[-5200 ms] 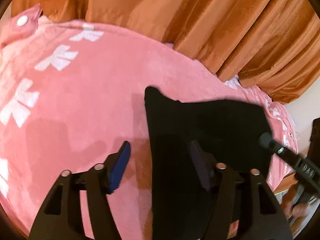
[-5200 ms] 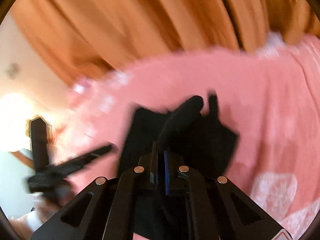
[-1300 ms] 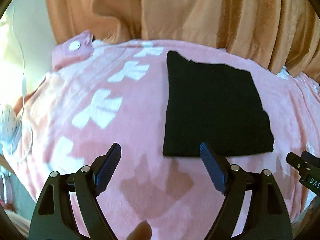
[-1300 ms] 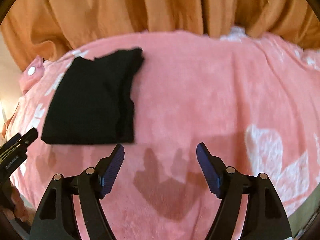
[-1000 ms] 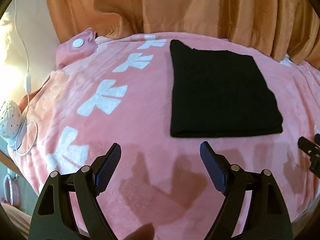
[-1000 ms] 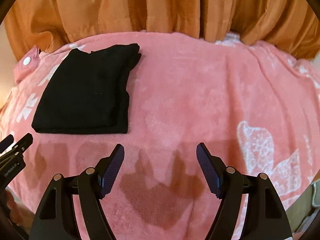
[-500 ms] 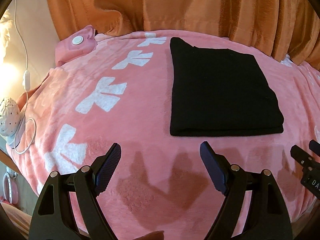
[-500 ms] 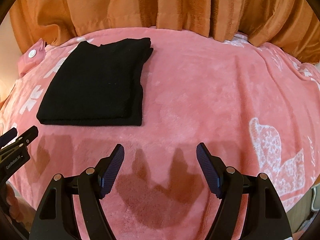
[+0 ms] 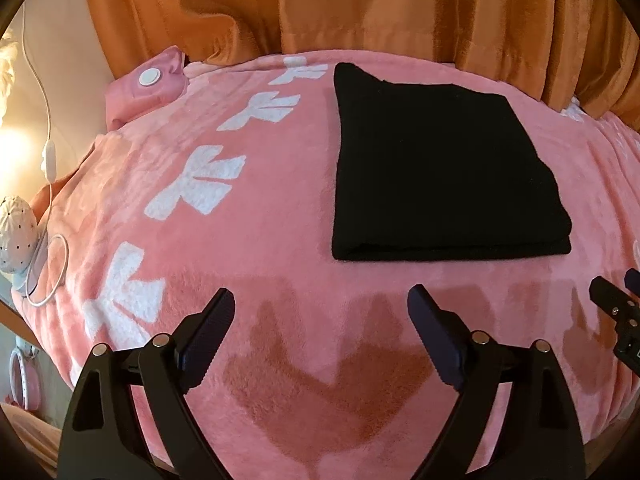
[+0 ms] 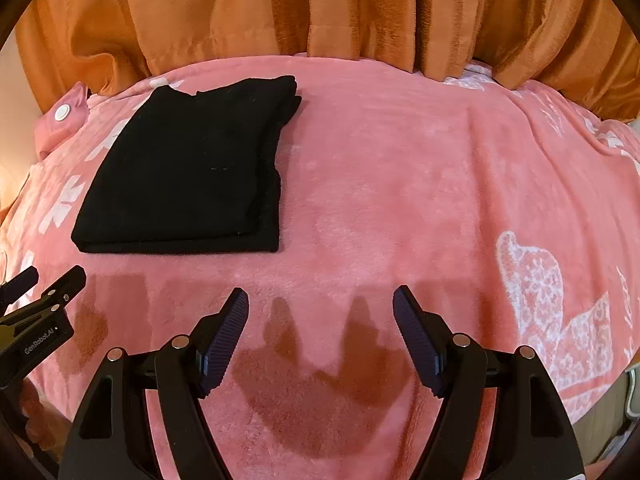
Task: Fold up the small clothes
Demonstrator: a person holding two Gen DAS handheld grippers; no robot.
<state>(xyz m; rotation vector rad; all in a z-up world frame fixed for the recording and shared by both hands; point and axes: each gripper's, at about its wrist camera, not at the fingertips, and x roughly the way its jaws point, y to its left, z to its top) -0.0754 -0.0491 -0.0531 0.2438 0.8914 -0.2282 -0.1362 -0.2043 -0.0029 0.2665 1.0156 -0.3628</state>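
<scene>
A black garment (image 9: pixel 436 168) lies folded into a flat rectangle on the pink blanket (image 9: pixel 248 240); it also shows in the right wrist view (image 10: pixel 188 172). My left gripper (image 9: pixel 320 312) is open and empty, held above the blanket in front of the garment's near edge. My right gripper (image 10: pixel 320 312) is open and empty, to the right of the garment and nearer than it. Each gripper's tip shows at the edge of the other's view.
Orange curtains (image 9: pixel 360 12) hang behind the bed. A pink pillow corner with a white button (image 9: pixel 150 76) lies at the far left. A white lamp and cable (image 9: pixel 24 232) sit off the bed's left side.
Five seconds ago the right gripper was shut on the black garment; now both are open, drawn back, and the garment lies folded. In the last second little has moved.
</scene>
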